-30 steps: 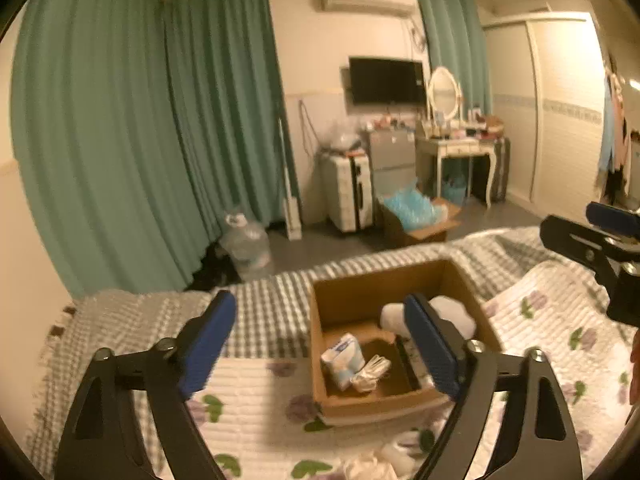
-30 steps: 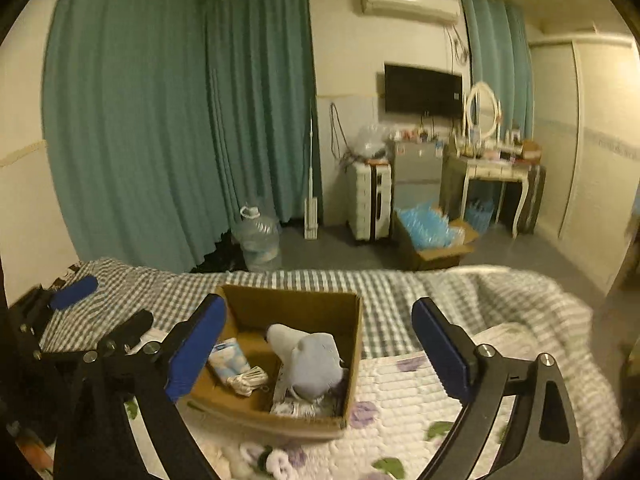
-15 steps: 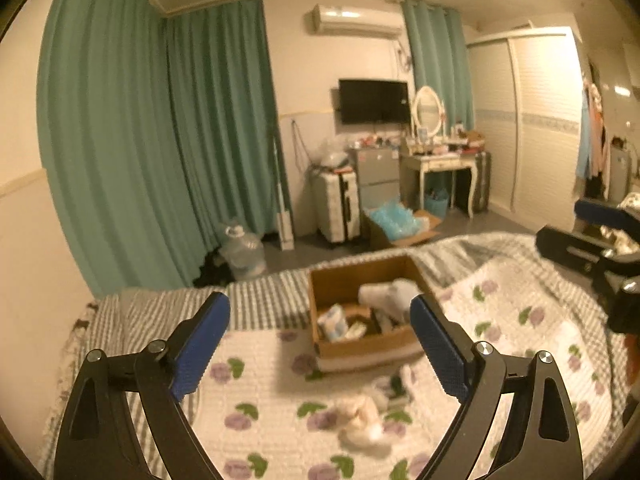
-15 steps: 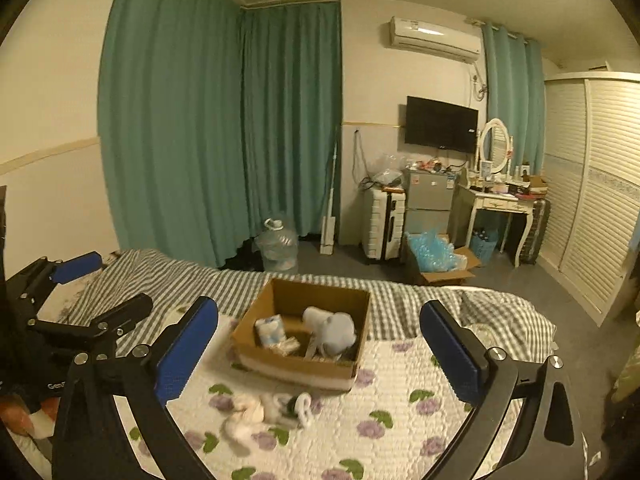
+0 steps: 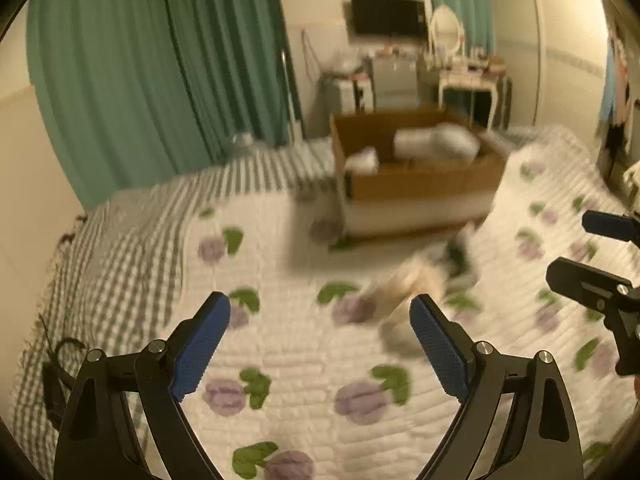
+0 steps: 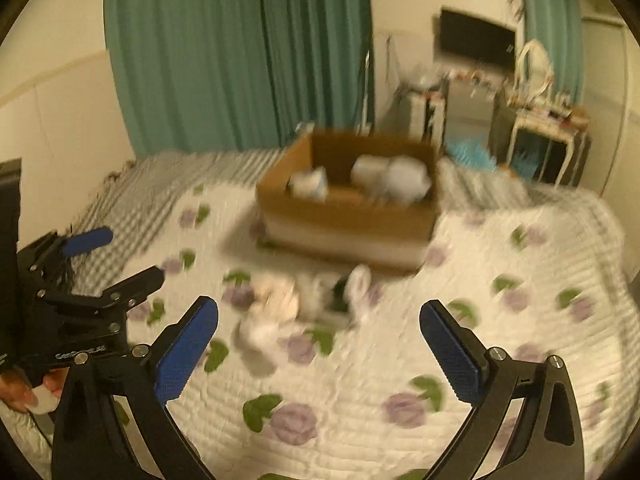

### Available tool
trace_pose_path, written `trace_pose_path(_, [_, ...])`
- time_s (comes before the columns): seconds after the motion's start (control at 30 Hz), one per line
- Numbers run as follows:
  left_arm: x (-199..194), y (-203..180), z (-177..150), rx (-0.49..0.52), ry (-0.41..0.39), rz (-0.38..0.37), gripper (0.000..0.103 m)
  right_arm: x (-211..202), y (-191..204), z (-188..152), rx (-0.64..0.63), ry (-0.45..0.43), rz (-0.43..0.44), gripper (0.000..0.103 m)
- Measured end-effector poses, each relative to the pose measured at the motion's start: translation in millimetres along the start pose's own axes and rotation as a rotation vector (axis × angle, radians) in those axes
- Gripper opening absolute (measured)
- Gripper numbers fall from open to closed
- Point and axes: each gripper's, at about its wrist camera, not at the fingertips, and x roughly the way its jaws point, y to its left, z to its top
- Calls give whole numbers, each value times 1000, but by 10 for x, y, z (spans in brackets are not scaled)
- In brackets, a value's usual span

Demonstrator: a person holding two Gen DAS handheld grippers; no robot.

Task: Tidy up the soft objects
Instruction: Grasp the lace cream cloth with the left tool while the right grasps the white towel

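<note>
A cardboard box (image 5: 420, 184) (image 6: 348, 220) sits on the bed and holds a grey-white plush (image 5: 436, 144) (image 6: 394, 176) and a small white pack (image 6: 310, 184). In front of it, loose soft items lie on the quilt: a cream one (image 5: 404, 284) (image 6: 272, 304) and a white-and-dark bundle (image 5: 460, 256) (image 6: 344, 292). My left gripper (image 5: 320, 344) is open and empty, low over the quilt, just left of the cream item. My right gripper (image 6: 320, 344) is open and empty, short of the loose items. Both views are blurred.
The bed has a floral quilt (image 5: 304, 360) over a grey checked sheet (image 5: 120, 240). Green curtains (image 5: 160, 60), a suitcase, a dressing table (image 6: 544, 128) and a TV (image 5: 386, 20) stand beyond the bed. The right gripper shows at the left view's right edge (image 5: 592, 264).
Both grippers have dropped and come closer to the quilt and the loose items. The box now looks larger and higher in both views. Both stay open.
</note>
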Motion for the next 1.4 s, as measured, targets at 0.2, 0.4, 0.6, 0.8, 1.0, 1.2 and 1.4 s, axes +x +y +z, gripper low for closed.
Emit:
trace_pose_path(0.2, [366,132,-234,-3,29,-29,93,636,169,-265,-5,79,55,101])
trace_pose_path(0.4, [589,273,-442,-65,81,-58,93,1160,296,-421,-13,176,86,100])
trace_pose_path(0.6, [686,242,-515,-46,104,-68,92,1384,321,-425,9,208,107,65])
trace_pose_path(0.8, [707,232,-531,-37,118,-61,92,1301,349,-459,-1,198,153,37])
trace_pose_path(1.0, [646,113,-501,-19,125,-91,92,975,169,-519,52,147,121,35])
trace_pose_path(1.2, [693,-161,-320,-3,164,-135,92,729,-165,-404,132,65,33,35])
trace_pose_path(1.4, [911,-512,-129,33,173,-190,92,777,-606,-298,203,43,-45,35])
